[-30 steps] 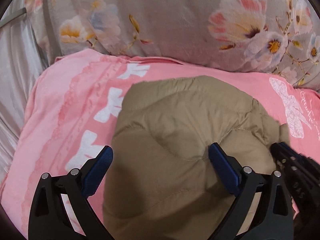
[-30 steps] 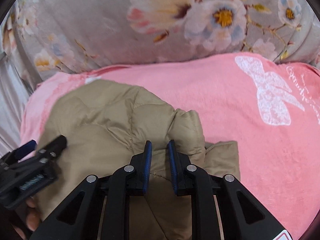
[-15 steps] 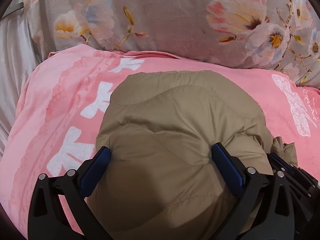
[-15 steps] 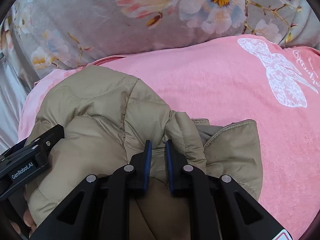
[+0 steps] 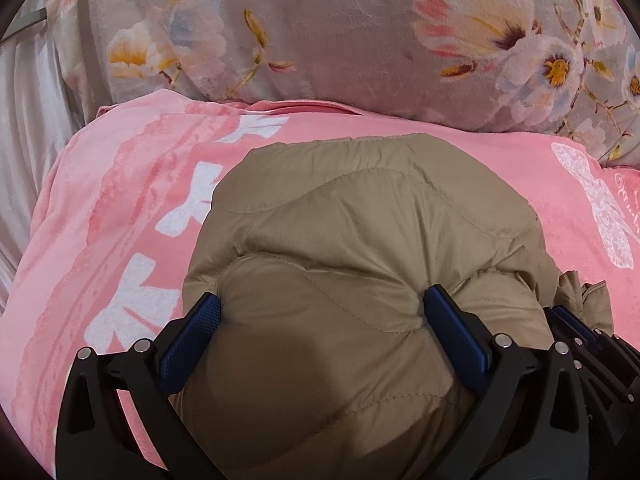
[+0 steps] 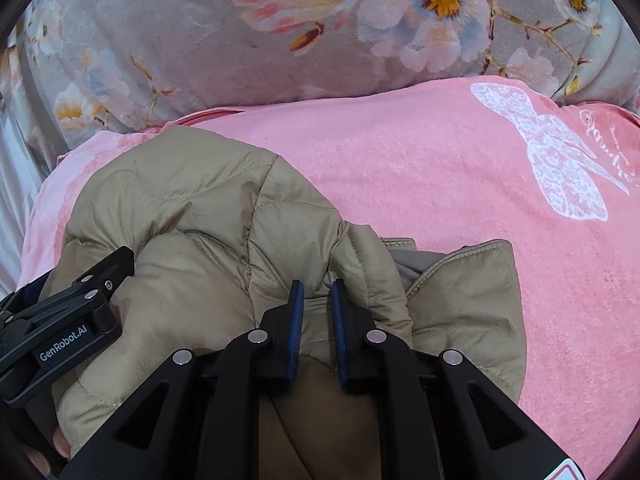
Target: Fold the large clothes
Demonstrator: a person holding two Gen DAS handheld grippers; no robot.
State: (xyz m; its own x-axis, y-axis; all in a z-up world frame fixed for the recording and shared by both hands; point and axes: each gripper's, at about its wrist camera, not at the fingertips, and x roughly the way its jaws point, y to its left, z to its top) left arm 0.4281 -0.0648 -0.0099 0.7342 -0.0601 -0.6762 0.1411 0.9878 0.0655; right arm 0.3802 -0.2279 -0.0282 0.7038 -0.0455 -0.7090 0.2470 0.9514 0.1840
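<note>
A tan quilted puffer jacket (image 5: 360, 240) lies bundled on a pink blanket (image 5: 120, 208). My left gripper (image 5: 322, 306) is wide open, its blue pads pressing on either side of a puffy fold of the jacket. My right gripper (image 6: 316, 292) is shut on a fold of the jacket (image 6: 224, 216) near its right side. The left gripper also shows in the right wrist view (image 6: 76, 304) at the lower left, resting on the jacket. The right gripper shows at the right edge of the left wrist view (image 5: 592, 344).
A grey floral cushion (image 6: 320, 28) rises behind the pink blanket (image 6: 440, 168), which has a white butterfly print (image 6: 560, 160) at the right. Pale silky fabric (image 5: 24, 120) lies at the far left.
Both grippers have moved forward and down onto the jacket, which now fills more of both views. The right gripper stays shut on its fold; the left stays open.
</note>
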